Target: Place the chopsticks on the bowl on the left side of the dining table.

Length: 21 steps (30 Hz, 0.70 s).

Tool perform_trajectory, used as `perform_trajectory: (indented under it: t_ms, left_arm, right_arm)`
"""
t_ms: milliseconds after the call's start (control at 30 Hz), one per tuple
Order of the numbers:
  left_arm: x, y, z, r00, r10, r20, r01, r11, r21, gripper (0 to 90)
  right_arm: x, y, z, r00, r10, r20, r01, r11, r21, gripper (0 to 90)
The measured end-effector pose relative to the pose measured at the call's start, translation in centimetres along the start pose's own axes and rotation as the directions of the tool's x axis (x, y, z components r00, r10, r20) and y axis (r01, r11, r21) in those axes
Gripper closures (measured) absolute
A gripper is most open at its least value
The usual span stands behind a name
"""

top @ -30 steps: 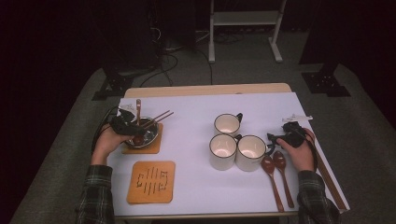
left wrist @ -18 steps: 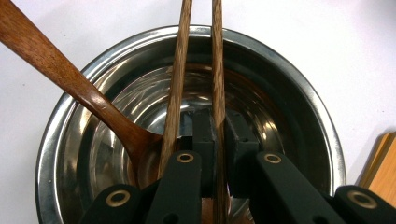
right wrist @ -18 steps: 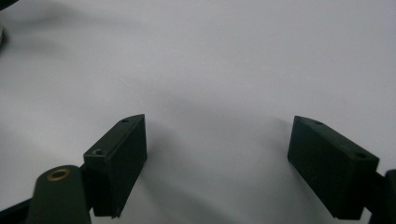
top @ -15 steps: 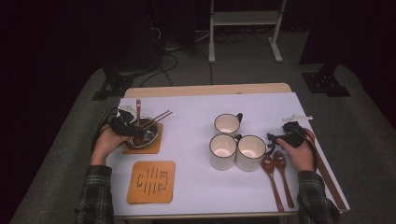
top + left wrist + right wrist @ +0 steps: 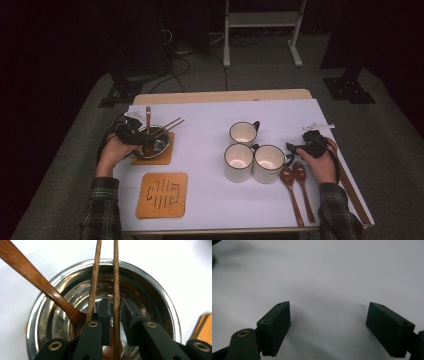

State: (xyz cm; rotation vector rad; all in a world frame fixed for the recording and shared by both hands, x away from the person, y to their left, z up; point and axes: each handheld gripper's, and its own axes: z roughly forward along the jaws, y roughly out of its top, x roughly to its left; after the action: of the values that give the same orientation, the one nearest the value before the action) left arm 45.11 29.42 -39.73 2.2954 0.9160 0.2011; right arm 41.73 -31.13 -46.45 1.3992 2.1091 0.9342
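Chopsticks [image 5: 115, 270] lie in the steel bowl [image 5: 161, 145] on the near-left wooden coaster [image 5: 159, 158], their long axis running up and away from the left gripper [image 5: 115, 322] over the far rim toward the table's middle. A wooden spoon [image 5: 37, 281] leans against the bowl's rim beside them. One stick passes between the left gripper's jaws, which have just been opening; a visible gap on one side suggests the pads no longer press it. The second stick runs outside one jaw. The left hand is nearest; any lift follows that axis. The right gripper [image 5: 328, 327] rests near the mugs [image 5: 255, 162], jaws spread wide over bare tablecloth [image 5: 324, 272], well apart from the bowl.
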Motion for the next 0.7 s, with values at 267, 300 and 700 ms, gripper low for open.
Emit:
perform_trajectory:
  t_ms: [267,300,700]
  left_arm:
    - [-0.5,0.5,-1.2,0.9998,0.009,0.018,-0.008,0.9994,-0.033,79.1]
    - [-0.5,0.6,-1.3,0.9997,0.007,0.024,-0.006,0.9993,-0.037,80.2]
    - [-1.9,0.9,-2.3,0.9996,0.000,0.028,0.002,0.9985,-0.054,90.0]
  right_arm:
    - [0.0,0.0,0.0,1.0000,0.001,0.000,-0.001,1.000,0.001,18.2]
    - [0.0,0.0,0.0,1.0000,0.001,0.000,-0.001,1.000,0.001,18.2]
    - [0.0,0.0,0.0,1.0000,0.000,0.000,0.000,1.000,0.000,18.2]
